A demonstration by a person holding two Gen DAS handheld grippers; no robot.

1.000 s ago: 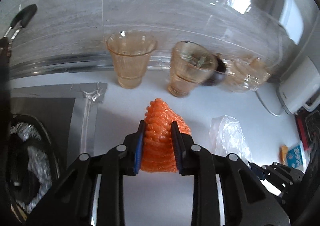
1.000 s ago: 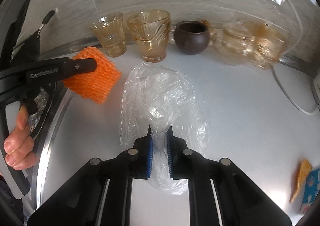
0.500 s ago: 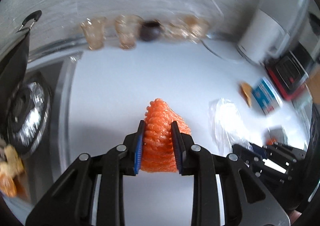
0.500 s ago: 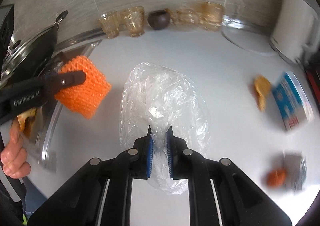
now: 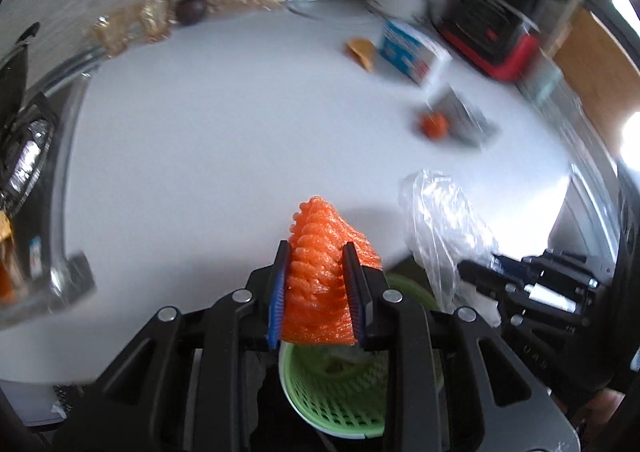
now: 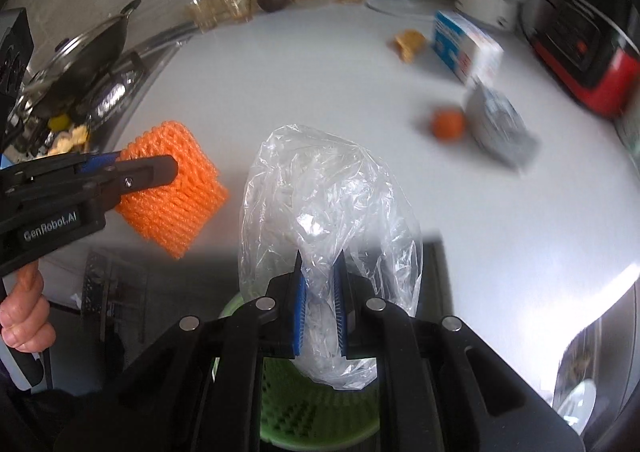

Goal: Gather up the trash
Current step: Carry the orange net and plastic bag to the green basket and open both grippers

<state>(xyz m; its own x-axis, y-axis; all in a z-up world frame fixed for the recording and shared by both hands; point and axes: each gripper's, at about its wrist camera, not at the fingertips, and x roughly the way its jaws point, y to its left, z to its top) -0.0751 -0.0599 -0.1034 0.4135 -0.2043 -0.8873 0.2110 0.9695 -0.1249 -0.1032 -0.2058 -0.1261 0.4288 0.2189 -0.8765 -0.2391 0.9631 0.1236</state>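
Observation:
My left gripper (image 5: pixel 316 252) is shut on an orange foam net (image 5: pixel 320 264), also seen as the orange foam net (image 6: pixel 172 188) at the left of the right wrist view under the left gripper (image 6: pixel 160 172). My right gripper (image 6: pixel 318 256) is shut on a crumpled clear plastic bag (image 6: pixel 328 204), the same plastic bag (image 5: pixel 440 224) showing to the right in the left wrist view. A green mesh bin (image 5: pixel 340 384) stands below the counter's front edge, under both grippers, and the green bin (image 6: pixel 312 404) is partly hidden by the right gripper's body.
On the white counter (image 5: pixel 220 132) lie an orange peel piece (image 6: pixel 410 44), a blue and white box (image 6: pixel 460 44), a small orange ball (image 6: pixel 448 124) and a silver wrapper (image 6: pixel 500 128). A red appliance (image 6: pixel 592 64) stands right, amber glasses (image 6: pixel 224 8) at the back, a stove with pan (image 6: pixel 80 64) left.
Both grippers have pulled back from the glasses at the wall to the counter's front edge, still holding the foam net and the bag. The green bin has come into view below them.

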